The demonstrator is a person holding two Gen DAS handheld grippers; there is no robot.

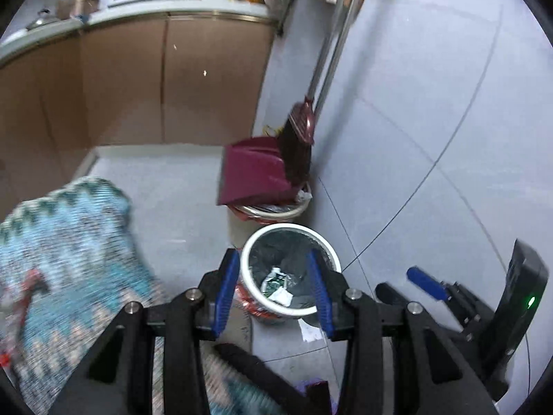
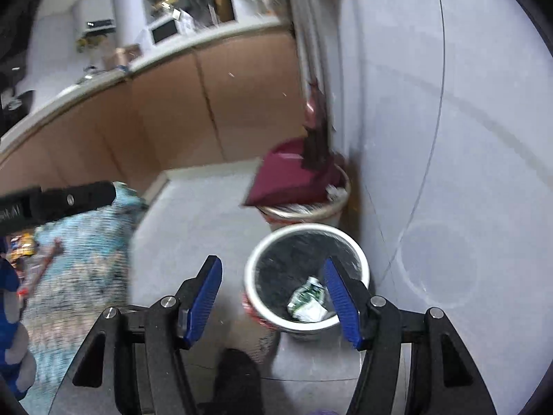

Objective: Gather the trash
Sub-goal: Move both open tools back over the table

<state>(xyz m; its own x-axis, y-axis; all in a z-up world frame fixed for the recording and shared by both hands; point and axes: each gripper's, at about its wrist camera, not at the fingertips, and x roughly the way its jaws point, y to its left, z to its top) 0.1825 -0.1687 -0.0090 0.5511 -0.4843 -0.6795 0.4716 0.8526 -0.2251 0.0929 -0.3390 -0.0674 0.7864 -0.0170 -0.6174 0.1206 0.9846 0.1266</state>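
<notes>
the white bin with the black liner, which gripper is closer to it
Cannot tell. Left gripper and right gripper both hang open above the white bin, left of the wall.

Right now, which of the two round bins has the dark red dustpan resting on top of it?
The farther bin, against the wall. The dustpan covers its mouth; the nearer bin stands uncovered, with crumpled wrappers inside its black liner.

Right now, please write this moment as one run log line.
left gripper: open, empty | right gripper: open, empty | white bin: crumpled wrapper inside | dustpan: on rear bin
</notes>
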